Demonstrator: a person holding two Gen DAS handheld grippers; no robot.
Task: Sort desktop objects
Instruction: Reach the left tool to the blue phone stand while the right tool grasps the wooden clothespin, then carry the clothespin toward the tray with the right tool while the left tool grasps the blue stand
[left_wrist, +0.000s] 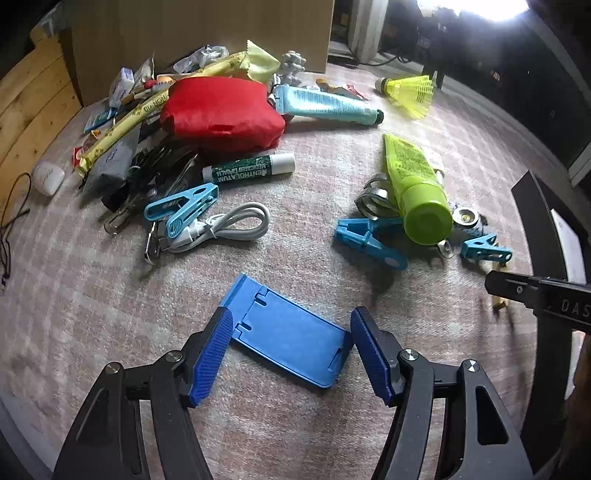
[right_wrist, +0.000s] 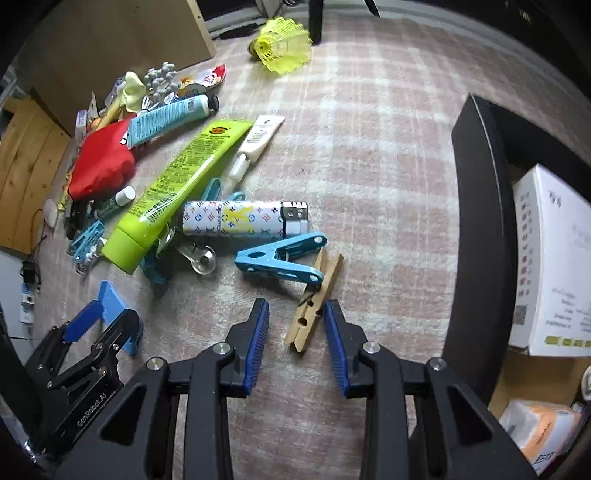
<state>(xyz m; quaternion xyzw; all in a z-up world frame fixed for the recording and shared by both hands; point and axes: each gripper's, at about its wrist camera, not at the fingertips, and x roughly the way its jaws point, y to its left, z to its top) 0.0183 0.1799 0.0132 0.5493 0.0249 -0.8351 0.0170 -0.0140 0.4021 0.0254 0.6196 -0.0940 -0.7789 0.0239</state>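
My left gripper (left_wrist: 291, 328) is open, its blue pads on either side of a flat blue phone stand (left_wrist: 284, 332) that lies on the pink checked cloth; it also shows in the right wrist view (right_wrist: 110, 299). My right gripper (right_wrist: 295, 314) is open around the near end of a wooden clothespin (right_wrist: 314, 310). A light blue clip (right_wrist: 280, 256) lies just beyond it, touching the clothespin's far end. A patterned lighter (right_wrist: 243, 218) and a lime green tube (right_wrist: 181, 184) lie further back.
A pile at the far left holds a red pouch (left_wrist: 221, 110), a teal tube (left_wrist: 328, 105), a lip balm (left_wrist: 247, 170), a white cable (left_wrist: 229, 225) and blue clips (left_wrist: 181, 210). A yellow shuttlecock (right_wrist: 282, 44) lies far back. A black bin (right_wrist: 476, 221) with boxes stands right.
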